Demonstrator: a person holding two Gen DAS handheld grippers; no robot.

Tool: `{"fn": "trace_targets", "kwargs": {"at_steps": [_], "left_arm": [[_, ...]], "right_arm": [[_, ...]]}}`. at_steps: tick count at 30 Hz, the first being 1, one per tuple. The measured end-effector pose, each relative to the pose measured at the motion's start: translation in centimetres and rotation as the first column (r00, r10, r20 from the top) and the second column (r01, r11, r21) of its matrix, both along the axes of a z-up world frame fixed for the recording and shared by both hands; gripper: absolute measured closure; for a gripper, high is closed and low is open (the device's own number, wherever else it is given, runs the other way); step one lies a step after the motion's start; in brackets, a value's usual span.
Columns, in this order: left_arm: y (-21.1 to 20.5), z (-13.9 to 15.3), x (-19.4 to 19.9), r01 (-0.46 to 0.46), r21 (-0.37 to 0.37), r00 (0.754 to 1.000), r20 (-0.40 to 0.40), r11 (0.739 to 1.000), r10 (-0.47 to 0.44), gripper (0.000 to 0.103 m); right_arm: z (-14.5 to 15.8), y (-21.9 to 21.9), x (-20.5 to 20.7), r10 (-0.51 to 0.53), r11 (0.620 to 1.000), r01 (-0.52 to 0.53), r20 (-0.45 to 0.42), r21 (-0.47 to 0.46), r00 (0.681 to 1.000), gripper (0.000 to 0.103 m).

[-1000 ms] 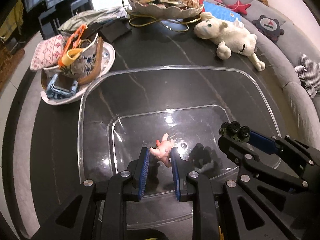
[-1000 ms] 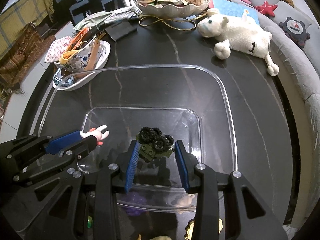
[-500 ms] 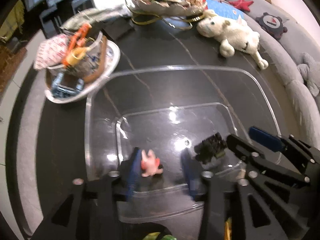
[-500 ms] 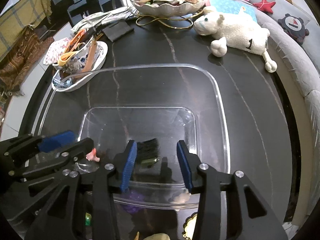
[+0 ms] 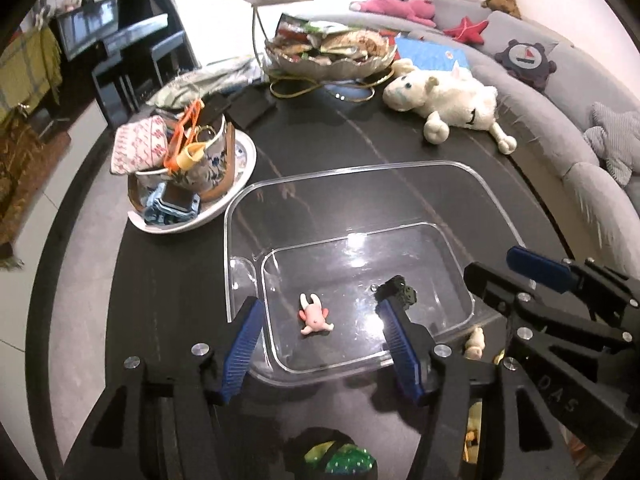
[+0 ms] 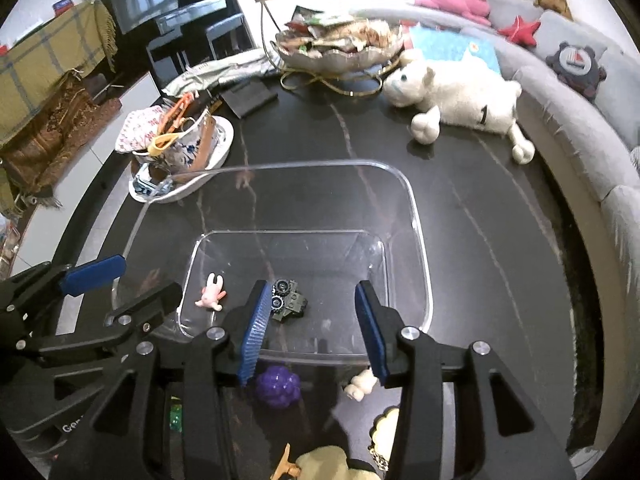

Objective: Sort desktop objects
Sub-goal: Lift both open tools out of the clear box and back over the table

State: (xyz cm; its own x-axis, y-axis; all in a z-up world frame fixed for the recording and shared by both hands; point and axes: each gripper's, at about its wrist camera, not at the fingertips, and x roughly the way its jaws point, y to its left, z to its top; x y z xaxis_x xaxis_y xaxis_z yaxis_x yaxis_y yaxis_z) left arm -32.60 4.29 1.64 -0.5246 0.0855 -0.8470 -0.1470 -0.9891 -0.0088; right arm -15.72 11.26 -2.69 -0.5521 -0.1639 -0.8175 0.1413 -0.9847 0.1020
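Both grippers had released their loads and risen above the clear bin (image 5: pixel 486 188) since the earlier frames. The left gripper (image 5: pixel 320 320) was spread wide, holding nothing; the right gripper (image 6: pixel 310 312) was likewise spread and empty. The pink rabbit figure (image 5: pixel 314 316) lay on the bin floor toward its left side. The dark toy vehicle (image 6: pixel 288 300) lay on the floor just beside it, to the right, not touching. A purple ball (image 6: pixel 278 386) sat on the black table (image 6: pixel 480 216) outside the bin's near wall.
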Motion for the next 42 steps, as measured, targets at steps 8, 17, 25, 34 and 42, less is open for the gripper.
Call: {"fn": "trace_targets", "kwargs": {"at_steps": [8, 17, 25, 34, 42], "left_arm": [[-1.0, 2.2, 3.2, -0.044, 0.010, 0.996, -0.082, 0.999, 0.045, 0.045], [-1.1, 4.3, 7.5, -0.082, -0.022, 0.982, -0.172, 0.996, 0.077, 0.044], [-0.6, 5.8, 11.9, -0.104, -0.053, 0.964, -0.252, 0.993, 0.088, 0.044], [-1.1, 6.7, 16.1, -0.129, -0.001, 0.958, -0.257, 0.992, 0.125, 0.044], [-1.3, 5.9, 18.8, -0.130, 0.021, 0.961, -0.242, 0.991, 0.131, 0.044]], "right_arm": [[2.2, -0.3, 3.4, 0.021, 0.999, -0.023, -0.061, -0.030, 0.998, 0.058], [3.6, -0.4, 7.5, 0.010, 0.999, -0.014, -0.113, -0.032, 0.994, 0.055], [4.8, -0.1, 11.6, -0.012, 0.999, 0.006, -0.165, -0.036, 0.986, 0.054], [5.9, 0.0, 15.9, 0.000, 0.999, -0.007, -0.212, -0.033, 0.977, 0.054], [5.2, 0.1, 18.5, 0.008, 0.999, -0.016, -0.200, -0.041, 0.980, 0.053]]}}
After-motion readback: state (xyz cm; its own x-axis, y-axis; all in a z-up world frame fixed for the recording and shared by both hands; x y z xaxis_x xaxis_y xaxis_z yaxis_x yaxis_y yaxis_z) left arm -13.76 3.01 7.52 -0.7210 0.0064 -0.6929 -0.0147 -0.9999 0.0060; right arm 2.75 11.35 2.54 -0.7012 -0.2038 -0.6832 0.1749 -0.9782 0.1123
